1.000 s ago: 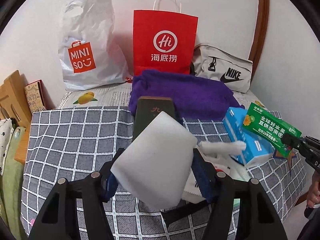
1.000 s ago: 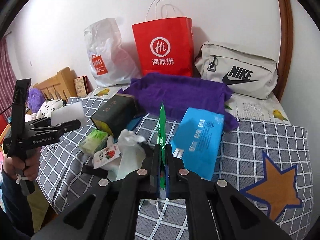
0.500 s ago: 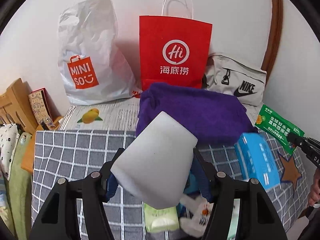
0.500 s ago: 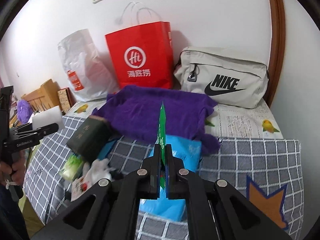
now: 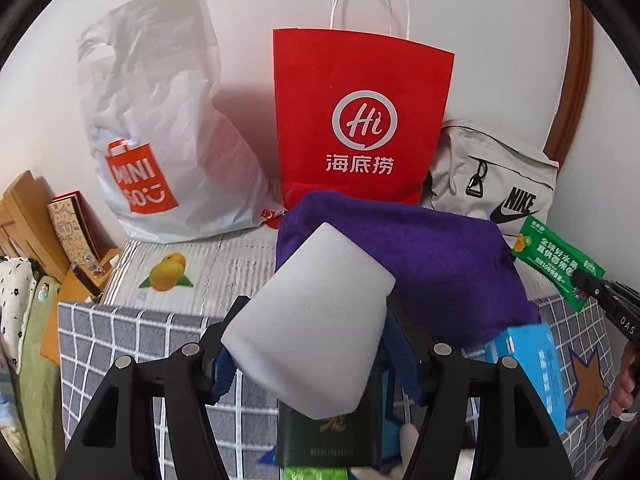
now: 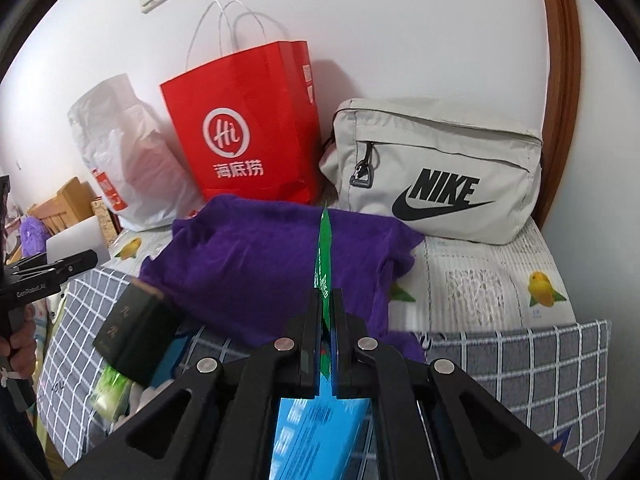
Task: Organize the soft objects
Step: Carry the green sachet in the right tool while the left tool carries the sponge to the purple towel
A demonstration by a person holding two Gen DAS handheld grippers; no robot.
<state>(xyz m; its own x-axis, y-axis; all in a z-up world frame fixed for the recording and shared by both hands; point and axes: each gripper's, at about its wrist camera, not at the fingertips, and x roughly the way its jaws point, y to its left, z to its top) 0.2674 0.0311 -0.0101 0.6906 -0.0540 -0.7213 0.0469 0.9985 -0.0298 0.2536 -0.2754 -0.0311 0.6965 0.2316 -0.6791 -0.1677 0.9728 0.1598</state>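
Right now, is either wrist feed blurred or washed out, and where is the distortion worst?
Left wrist: sharp; the white sponge looks overexposed, nearly textureless; red paper bag casts a soft wall shadow. Right wrist: dark green box and nearby clutter are blurred; door frame bows from fisheye distortion at the edge.

1. Soft, even indoor light fills both views; the white wall (image 5: 248, 32) is bright without glare.
2. The red paper bag (image 5: 360, 120) throws a faint shadow on that wall.
3. Fisheye bending curves the edges, with black corners.
4. The dark box (image 6: 136, 336) is slightly motion-blurred; near items at the bottom are soft.
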